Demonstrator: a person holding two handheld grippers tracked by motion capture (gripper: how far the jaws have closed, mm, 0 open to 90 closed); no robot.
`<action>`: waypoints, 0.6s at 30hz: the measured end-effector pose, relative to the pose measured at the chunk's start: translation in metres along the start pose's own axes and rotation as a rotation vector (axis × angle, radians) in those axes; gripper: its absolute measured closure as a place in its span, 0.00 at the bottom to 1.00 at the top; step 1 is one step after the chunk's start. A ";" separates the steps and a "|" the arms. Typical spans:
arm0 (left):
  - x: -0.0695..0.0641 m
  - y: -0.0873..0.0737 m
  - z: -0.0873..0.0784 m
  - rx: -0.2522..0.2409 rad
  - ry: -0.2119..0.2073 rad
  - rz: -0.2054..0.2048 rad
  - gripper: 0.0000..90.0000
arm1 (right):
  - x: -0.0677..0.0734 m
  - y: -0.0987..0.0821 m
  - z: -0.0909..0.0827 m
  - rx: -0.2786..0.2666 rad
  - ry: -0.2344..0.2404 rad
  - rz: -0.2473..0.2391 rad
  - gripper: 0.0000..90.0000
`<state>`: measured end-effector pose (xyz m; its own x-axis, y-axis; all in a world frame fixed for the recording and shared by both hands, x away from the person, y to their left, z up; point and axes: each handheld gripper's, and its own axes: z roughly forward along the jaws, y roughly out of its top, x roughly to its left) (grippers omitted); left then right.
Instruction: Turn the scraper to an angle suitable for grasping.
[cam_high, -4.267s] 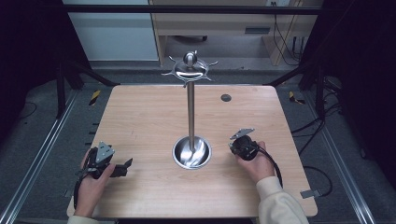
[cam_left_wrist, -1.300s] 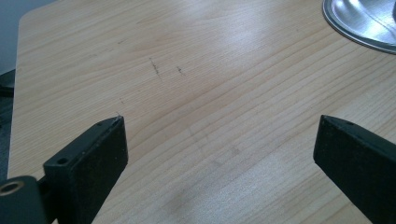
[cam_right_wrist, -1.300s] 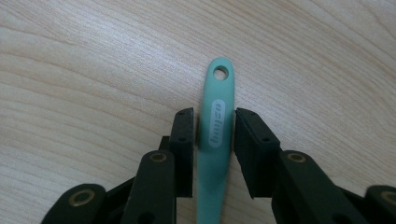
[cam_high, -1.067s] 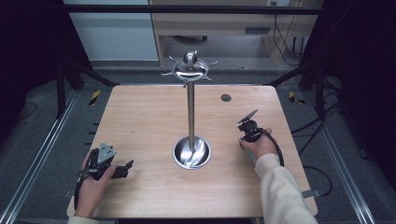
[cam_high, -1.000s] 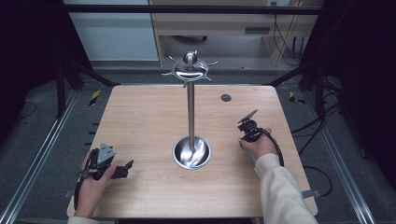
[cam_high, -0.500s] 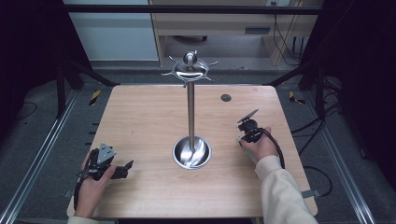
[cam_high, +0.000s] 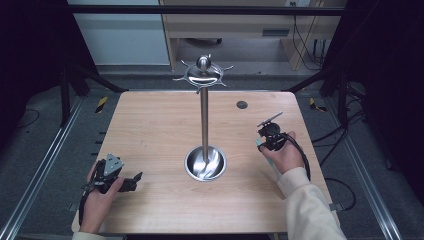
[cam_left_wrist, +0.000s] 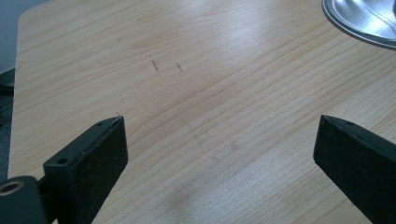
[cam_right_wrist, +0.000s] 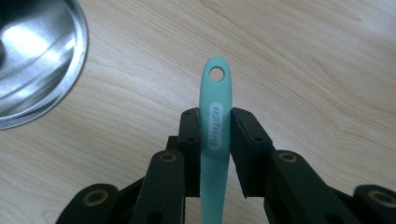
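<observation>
My right gripper (cam_right_wrist: 215, 116) is shut on a slim teal utensil handle (cam_right_wrist: 215, 88) with a hanging hole at its tip, and the handle's lower part is hidden behind the jaws. In the high view that gripper (cam_high: 263, 142) hovers above the table, right of a steel stand (cam_high: 204, 115). The stand has a hooked crown (cam_high: 202, 75) and a shiny dish base (cam_high: 205, 163). My left gripper (cam_high: 132, 180) rests at the front left with its jaws wide open and only bare wood between the pads (cam_left_wrist: 100, 149).
The wooden table (cam_high: 150, 130) carries a small dark round disc (cam_high: 242, 104) at its back right. Metal rails run along both sides of the table, and cables lie on the floor at the right. The dish rim (cam_left_wrist: 359, 23) lies ahead of the left gripper.
My right gripper has lifted a little with the teal handle still clamped in it. The left gripper has not moved.
</observation>
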<state>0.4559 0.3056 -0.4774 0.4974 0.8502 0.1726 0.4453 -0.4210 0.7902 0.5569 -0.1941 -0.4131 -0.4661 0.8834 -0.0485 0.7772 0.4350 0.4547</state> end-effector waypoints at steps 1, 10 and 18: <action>0.000 0.000 0.000 0.000 0.000 0.000 0.03 | 0.000 0.001 -0.003 -0.007 -0.003 -0.003 0.83; 0.000 0.000 0.000 -0.002 0.000 -0.003 0.03 | -0.003 0.005 -0.028 -0.069 -0.007 -0.012 0.83; 0.001 -0.001 -0.001 -0.001 -0.001 -0.004 0.03 | -0.004 0.008 -0.048 -0.131 -0.001 -0.027 0.83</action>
<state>0.4551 0.3069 -0.4772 0.4962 0.8516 0.1688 0.4468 -0.4172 0.7914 0.5448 -0.2021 -0.3667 -0.4858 0.8718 -0.0634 0.7021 0.4324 0.5658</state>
